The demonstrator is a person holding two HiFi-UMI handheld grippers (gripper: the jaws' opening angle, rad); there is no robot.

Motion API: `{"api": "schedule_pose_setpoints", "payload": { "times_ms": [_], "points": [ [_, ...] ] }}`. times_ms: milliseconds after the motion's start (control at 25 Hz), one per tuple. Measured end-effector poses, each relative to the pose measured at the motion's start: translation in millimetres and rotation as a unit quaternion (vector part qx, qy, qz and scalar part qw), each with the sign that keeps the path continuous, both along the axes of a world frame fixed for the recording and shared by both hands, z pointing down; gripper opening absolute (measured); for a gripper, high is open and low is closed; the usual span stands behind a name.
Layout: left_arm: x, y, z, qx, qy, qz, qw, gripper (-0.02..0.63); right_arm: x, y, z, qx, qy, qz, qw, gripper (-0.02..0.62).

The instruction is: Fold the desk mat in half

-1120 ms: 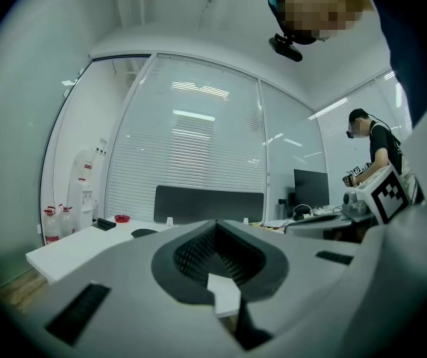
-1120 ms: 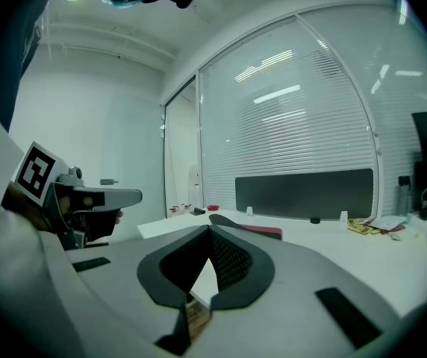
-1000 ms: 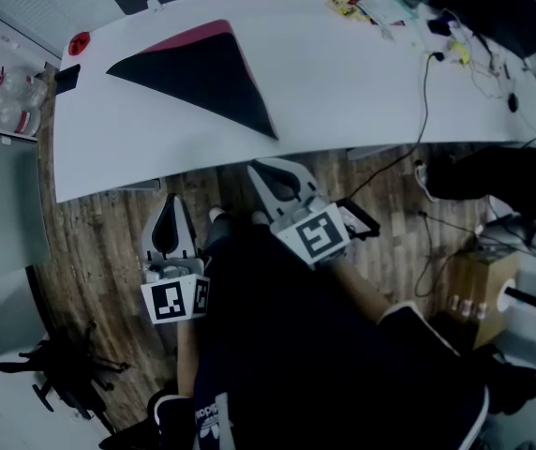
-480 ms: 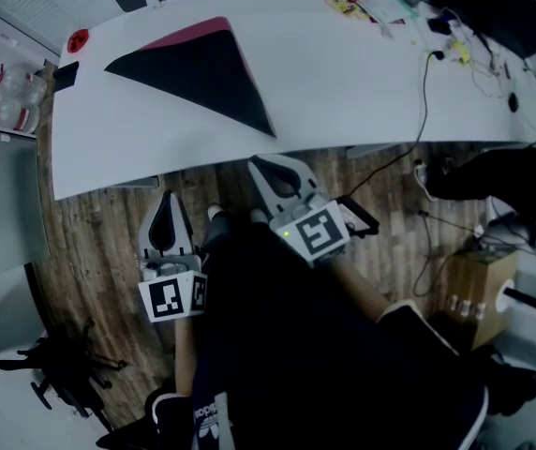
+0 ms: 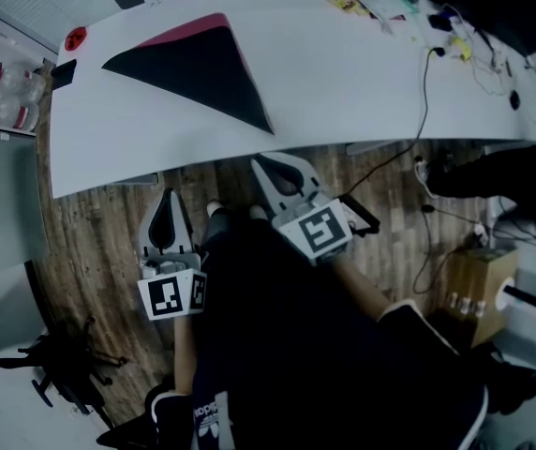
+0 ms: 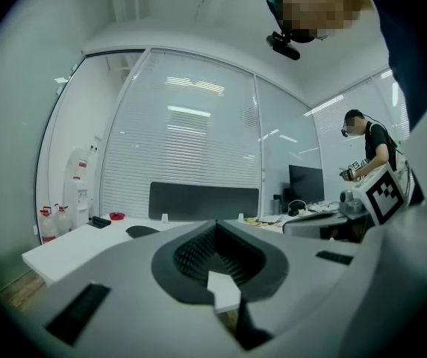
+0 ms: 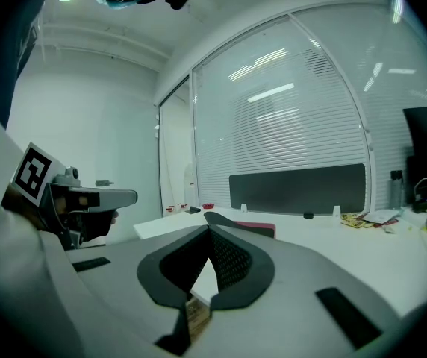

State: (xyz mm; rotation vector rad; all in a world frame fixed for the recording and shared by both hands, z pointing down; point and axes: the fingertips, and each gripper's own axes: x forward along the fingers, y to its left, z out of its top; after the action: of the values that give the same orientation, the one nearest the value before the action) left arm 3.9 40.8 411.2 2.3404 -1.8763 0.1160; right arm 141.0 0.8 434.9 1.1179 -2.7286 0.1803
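Well, with left gripper (image 5: 168,197) and right gripper (image 5: 266,165) closed, empty, the floppy-looking black-and-pink desk mat (image 5: 198,68) wants a corner pinch by the white table's (image 5: 362,82) front edge.

White table (image 5: 362,82); red dish (image 5: 76,38) at far left corner; black cable (image 5: 426,97) over near edge; cardboard box (image 5: 474,289).

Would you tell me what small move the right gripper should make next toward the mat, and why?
Probably open the right gripper and reach it forward to the near corner of the mat. It and the left gripper are shut, empty and short of the table, and a pink strip shows along the far edge.
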Motion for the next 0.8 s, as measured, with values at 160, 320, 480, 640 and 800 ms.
{"api": "schedule_pose_setpoints", "payload": {
  "times_ms": [160,320,480,640,800],
  "points": [
    [0,0,-2,0.002,-0.002,-0.003,1.0,0.003,0,-1,0,-0.001,-0.001,0.0,1.0,0.003],
    [2,-2,-2,0.003,-0.001,-0.002,1.0,0.003,-1,-2,-2,0.0,-0.006,-0.002,1.0,0.003],
    [7,-5,-4,0.008,0.003,0.003,1.0,0.003,-1,-3,-2,-0.001,-0.006,-0.004,1.0,0.003],
    [8,-6,-2,0.005,0.002,0.005,1.0,0.003,1,-5,-3,0.003,-0.002,-0.002,1.0,0.003],
    [9,-10,-4,0.01,-0.002,0.009,0.9999,0.003,1,-7,-2,-0.002,-0.002,-0.001,1.0,0.003]
  ]
}}
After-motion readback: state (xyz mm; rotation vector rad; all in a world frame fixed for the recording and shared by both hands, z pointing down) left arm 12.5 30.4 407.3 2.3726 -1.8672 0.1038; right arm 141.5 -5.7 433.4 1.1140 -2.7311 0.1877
